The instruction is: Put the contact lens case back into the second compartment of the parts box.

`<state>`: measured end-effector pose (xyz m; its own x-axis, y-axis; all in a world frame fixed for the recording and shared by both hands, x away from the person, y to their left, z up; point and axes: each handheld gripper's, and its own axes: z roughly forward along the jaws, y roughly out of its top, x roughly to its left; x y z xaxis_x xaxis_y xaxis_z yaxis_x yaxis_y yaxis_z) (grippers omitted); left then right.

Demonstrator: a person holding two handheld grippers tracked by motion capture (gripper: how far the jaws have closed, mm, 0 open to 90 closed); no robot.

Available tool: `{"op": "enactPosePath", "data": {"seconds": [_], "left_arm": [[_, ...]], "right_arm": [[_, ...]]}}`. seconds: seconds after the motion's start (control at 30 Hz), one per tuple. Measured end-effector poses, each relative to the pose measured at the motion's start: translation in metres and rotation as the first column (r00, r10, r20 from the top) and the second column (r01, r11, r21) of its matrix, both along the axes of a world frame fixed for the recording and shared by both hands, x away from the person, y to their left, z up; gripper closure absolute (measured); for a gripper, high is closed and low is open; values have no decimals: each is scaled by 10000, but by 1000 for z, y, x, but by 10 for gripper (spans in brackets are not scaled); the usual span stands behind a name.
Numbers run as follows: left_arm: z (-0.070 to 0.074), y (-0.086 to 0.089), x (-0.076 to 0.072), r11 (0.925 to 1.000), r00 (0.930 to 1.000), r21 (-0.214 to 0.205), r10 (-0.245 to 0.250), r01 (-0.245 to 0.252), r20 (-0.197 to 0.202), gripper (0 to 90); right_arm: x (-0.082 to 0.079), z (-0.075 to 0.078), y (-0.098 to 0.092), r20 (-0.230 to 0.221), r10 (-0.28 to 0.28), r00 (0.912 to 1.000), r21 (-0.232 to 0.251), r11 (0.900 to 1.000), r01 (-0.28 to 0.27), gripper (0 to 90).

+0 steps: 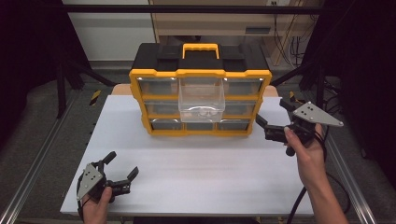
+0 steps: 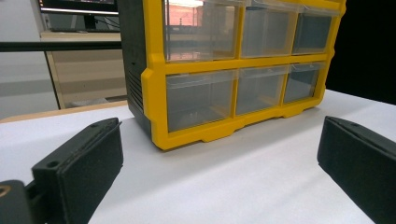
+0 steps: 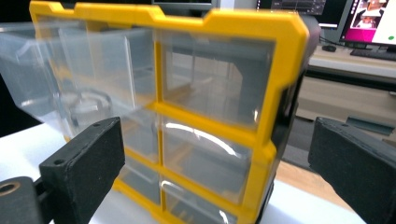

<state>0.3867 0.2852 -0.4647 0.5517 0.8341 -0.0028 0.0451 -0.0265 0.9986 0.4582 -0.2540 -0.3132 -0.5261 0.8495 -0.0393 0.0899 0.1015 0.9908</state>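
A yellow and black drawer cabinet (image 1: 201, 74) with clear drawers stands at the back middle of the white table (image 1: 196, 172). Its top middle drawer (image 1: 201, 100) is pulled far out, and something small lies in its bottom. My left gripper (image 1: 122, 173) rests open near the table's front left corner, well away from the cabinet (image 2: 224, 70). My right gripper (image 1: 274, 116) hangs open just off the cabinet's right front corner (image 3: 275, 116), jaws wide, nothing between them. The pulled-out drawer (image 3: 70, 70) shows at the left in the right gripper view.
A yellow carry handle (image 1: 200, 47) tops the cabinet. Metal rails (image 1: 32, 168) run along both sides of the table. A cable (image 1: 299, 205) trails from my right gripper. Broad bare table surface lies in front of the cabinet.
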Motion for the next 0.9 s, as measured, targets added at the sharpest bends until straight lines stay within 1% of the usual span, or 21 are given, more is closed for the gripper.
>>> {"op": "enactPosePath", "data": {"seconds": [0.2,0.3,0.33,0.43,0.53,0.63,0.73,0.8,0.9], "left_arm": [[0,1,0,10000,10000,-3,20,-20,-21,0],[0,1,0,10000,10000,8,20,-20,-39,0],[0,1,0,10000,10000,2,3,-3,-93,0],[0,1,-1,10000,9999,-1,-62,62,-139,0],[-1,1,0,10000,9998,23,-17,17,-179,0],[-1,1,0,10000,9998,3,-13,13,-197,0],[-1,1,-1,10000,9998,13,-4,4,-181,0],[-1,2,-1,10000,9998,-5,0,0,-175,0],[-1,2,-1,10000,9998,-38,14,-15,-209,0]], "right_arm": [[-6,-25,-14,-290,-161,9995,285,9995,169,51],[-10,-37,-21,-423,-296,9987,253,9992,307,53],[-12,-42,-24,-493,-334,9982,318,9989,350,53],[-16,-55,-31,-617,-365,9974,316,9988,385,54],[-22,-69,-37,-840,-376,9958,535,9977,422,60],[-26,-83,-42,-970,-367,9946,782,9959,444,61],[-29,-95,-45,-1030,-419,9938,952,9941,518,64],[-31,-100,-47,-1049,-429,9936,920,9944,527,64],[-34,-106,-49,-1035,-333,9941,1056,9934,442,63]]}}
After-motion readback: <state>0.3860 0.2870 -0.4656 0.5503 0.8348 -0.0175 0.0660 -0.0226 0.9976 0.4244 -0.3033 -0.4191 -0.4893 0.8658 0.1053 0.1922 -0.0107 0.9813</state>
